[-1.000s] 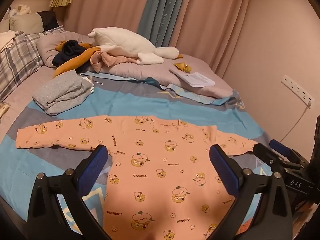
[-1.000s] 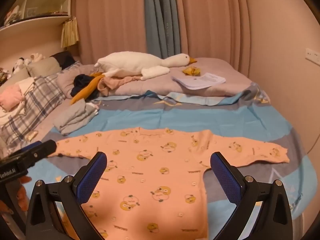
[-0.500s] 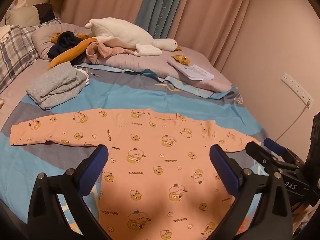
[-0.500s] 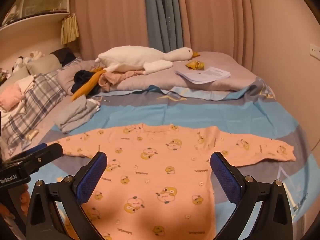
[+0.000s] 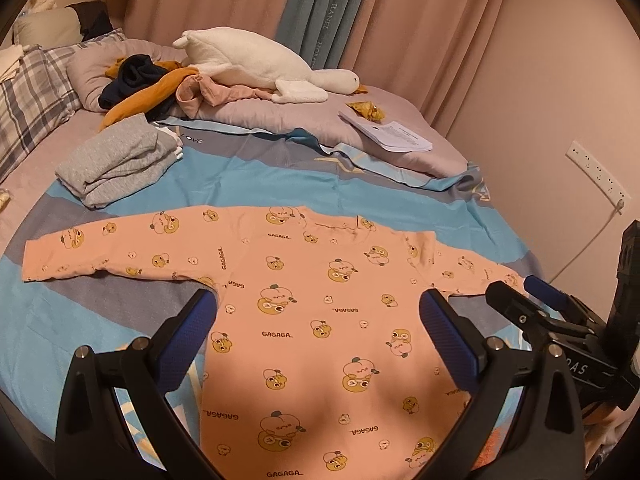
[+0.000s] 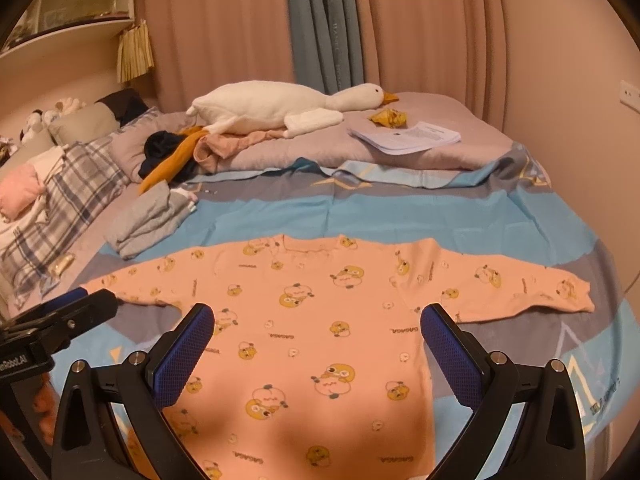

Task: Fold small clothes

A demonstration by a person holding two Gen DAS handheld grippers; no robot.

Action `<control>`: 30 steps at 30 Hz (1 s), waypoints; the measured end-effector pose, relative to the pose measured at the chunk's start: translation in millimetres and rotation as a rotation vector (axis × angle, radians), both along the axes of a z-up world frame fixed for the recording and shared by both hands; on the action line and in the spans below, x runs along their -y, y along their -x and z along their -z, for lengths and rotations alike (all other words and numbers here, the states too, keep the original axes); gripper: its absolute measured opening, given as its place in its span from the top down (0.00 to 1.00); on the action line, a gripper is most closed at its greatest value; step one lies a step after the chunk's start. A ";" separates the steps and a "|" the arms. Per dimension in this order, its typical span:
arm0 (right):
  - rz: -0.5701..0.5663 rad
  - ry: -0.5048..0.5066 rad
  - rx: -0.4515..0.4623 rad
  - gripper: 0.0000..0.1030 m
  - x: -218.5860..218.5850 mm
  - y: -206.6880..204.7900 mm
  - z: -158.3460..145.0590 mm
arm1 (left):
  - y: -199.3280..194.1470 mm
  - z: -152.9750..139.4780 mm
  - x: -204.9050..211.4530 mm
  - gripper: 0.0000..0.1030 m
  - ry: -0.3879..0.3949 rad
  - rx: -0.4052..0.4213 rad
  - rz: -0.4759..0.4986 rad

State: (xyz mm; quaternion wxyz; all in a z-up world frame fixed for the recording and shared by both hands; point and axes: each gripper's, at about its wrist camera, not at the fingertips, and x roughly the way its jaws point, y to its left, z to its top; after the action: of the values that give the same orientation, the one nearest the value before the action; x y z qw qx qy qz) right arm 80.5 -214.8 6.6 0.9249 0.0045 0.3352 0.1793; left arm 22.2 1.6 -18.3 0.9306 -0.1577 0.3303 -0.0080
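Observation:
A small orange long-sleeved top (image 5: 320,304) (image 6: 320,320) printed with cartoon ducks lies spread flat on the bed, both sleeves stretched out sideways. My left gripper (image 5: 318,316) hovers open above its body, nothing between the blue pads. My right gripper (image 6: 318,332) also hangs open over the top's body, empty. In the left wrist view the right gripper (image 5: 524,292) shows at the right edge near the right sleeve end. In the right wrist view the left gripper (image 6: 86,300) shows at the left edge near the left sleeve end.
A folded grey garment (image 5: 120,164) lies behind the top on the left. Farther back sit a heap of unfolded clothes (image 5: 160,84), a white plush goose (image 5: 256,64) and papers (image 5: 388,136). A wall with a socket strip (image 5: 596,172) stands close on the right.
Both grippers have drifted slightly, so the top sits a little lower and farther in view. Nothing was grasped; the top lies as before.

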 end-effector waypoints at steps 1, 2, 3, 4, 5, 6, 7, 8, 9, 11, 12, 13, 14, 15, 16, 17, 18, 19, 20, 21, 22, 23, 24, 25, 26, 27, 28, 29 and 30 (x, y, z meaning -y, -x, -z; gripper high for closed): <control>-0.001 -0.002 -0.002 0.01 0.0 -0.3 0.5 | -0.5 0.5 0.6 0.02 -0.010 -0.006 -0.002; -0.003 -0.005 -0.003 0.01 0.0 -0.3 0.9 | -0.7 1.5 1.4 0.02 -0.022 -0.012 -0.005; -0.004 -0.009 -0.005 0.01 0.0 -0.3 1.5 | -0.9 2.3 1.8 0.02 -0.033 -0.017 -0.009; -0.004 -0.012 -0.006 0.01 -0.1 -0.3 1.9 | -1.4 2.2 2.3 0.02 -0.039 -0.021 -0.012; -0.005 -0.017 -0.008 0.01 -0.1 -0.2 2.9 | -1.4 3.2 2.1 0.02 -0.045 -0.023 -0.016; -0.005 -0.021 -0.009 0.01 -0.1 -0.2 3.3 | -2.4 3.1 1.9 0.02 -0.048 -0.030 -0.019; -0.004 -0.026 -0.009 0.01 0.3 -0.2 3.7 | -2.5 4.4 1.5 0.02 -0.050 -0.038 -0.022; -0.001 -0.031 -0.011 0.01 0.9 -0.2 4.3 | -2.5 5.4 1.0 0.02 -0.051 -0.042 -0.024; 0.001 -0.031 -0.012 0.01 0.9 -1.2 4.7 | -2.3 6.1 0.5 0.02 -0.055 -0.045 -0.028; 0.005 -0.029 -0.013 0.01 1.1 -1.4 5.5 | -2.3 6.6 -0.1 0.02 -0.062 -0.048 -0.031; 0.008 -0.028 -0.013 0.01 1.4 -1.6 5.7 | -1.9 7.0 -0.1 0.02 -0.066 -0.050 -0.032; 0.012 -0.028 -0.015 0.01 1.5 -1.8 5.8 | -1.3 7.5 -0.6 0.02 -0.069 -0.050 -0.032; 0.015 -0.028 -0.018 0.01 1.7 -1.9 6.0 | -1.0 7.9 -0.6 0.02 -0.072 -0.051 -0.032; 0.016 -0.029 -0.023 0.01 2.1 -2.4 6.3 | -1.3 7.7 -0.3 0.02 -0.075 -0.052 -0.033; 0.015 -0.028 -0.025 0.01 2.0 -2.6 6.4 | -0.6 7.7 -0.2 0.03 -0.077 -0.051 -0.033; 0.013 -0.025 -0.026 0.01 1.9 -2.7 6.5 | -0.3 7.4 0.0 0.03 -0.077 -0.050 -0.033; 0.013 -0.021 -0.025 0.01 1.6 -2.6 6.6 | -0.3 7.1 0.6 0.03 -0.078 -0.049 -0.033; 0.015 -0.017 -0.024 0.01 1.4 -2.4 6.5 | 0.2 6.9 0.6 0.03 -0.077 -0.047 -0.031; 0.017 -0.012 -0.024 0.01 1.0 -1.8 6.4 | 0.2 6.6 0.9 0.03 -0.077 -0.048 -0.030; 0.018 -0.010 -0.024 0.01 1.0 -1.5 6.3 | 0.2 6.6 1.0 0.03 -0.079 -0.050 -0.030; 0.018 -0.010 -0.024 0.01 1.1 -1.1 6.3 | 0.2 6.5 1.2 0.03 -0.081 -0.050 -0.032; 0.017 -0.012 -0.024 0.01 1.1 -0.9 6.4 | 0.8 6.4 1.8 0.03 -0.082 -0.051 -0.032; 0.018 -0.014 -0.025 0.01 1.4 -0.9 6.4 | 1.4 6.5 1.4 0.03 -0.083 -0.052 -0.032; 0.020 -0.012 -0.024 0.01 1.0 -0.9 6.3 | 0.9 6.3 1.8 0.03 -0.083 -0.053 -0.032; 0.021 -0.012 -0.023 0.01 1.1 -0.4 6.4 | 1.0 6.4 1.8 0.03 -0.082 -0.053 -0.032; 0.021 -0.011 -0.020 0.01 1.3 0.1 6.5 | 0.9 6.7 2.5 0.03 -0.082 -0.053 -0.032; 0.021 -0.011 -0.018 0.01 1.6 0.0 6.6 | 1.2 7.1 2.5 0.03 -0.083 -0.052 -0.029; 0.023 -0.012 -0.017 0.01 2.0 0.5 6.5 | 1.4 6.9 3.5 0.03 -0.086 -0.051 -0.026; 0.023 -0.012 -0.017 0.01 2.5 -0.5 6.4 | 1.8 6.9 3.9 0.03 -0.090 -0.050 -0.026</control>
State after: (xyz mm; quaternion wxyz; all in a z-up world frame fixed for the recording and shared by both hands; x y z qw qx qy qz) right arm 81.0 -217.2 0.2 0.9240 0.0156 0.3418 0.1708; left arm 20.4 -2.3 -25.2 0.9282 -0.1199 0.3514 0.0228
